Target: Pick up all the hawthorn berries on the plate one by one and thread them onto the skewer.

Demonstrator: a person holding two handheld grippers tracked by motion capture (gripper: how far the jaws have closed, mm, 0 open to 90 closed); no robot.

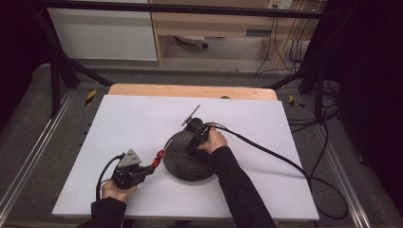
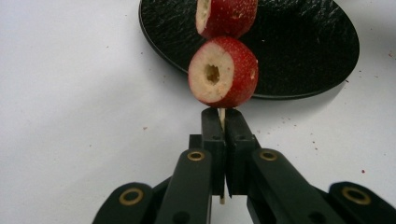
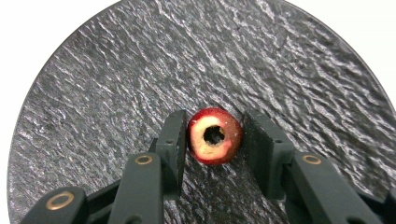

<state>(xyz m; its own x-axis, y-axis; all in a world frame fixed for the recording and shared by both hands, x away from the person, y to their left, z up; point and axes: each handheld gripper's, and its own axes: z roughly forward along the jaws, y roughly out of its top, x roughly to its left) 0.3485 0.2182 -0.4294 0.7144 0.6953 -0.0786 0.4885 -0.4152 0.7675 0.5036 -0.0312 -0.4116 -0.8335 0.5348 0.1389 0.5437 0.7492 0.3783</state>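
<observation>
White rectangular surface [image 1: 142,123] with a bare wooden strip along its far edge, round black textured plate [image 1: 183,166] lying directly on it right of centre, fine reddish crumbs scattered on the white beside the plate

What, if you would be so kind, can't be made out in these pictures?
- Left gripper view: upper fruit on the skewer is cut off by the top edge.
- Right gripper view: whether the jaws touch the cored fruit on the black plate.
- High view: skewered fruit too small to count.

Upper skewered fruit [image 2: 227,16] cut off by the top edge; skewer [image 2: 222,120] mostly hidden between closed left tongs [image 2: 222,122]; plate [image 3: 116,84] cropped at edges.
</observation>
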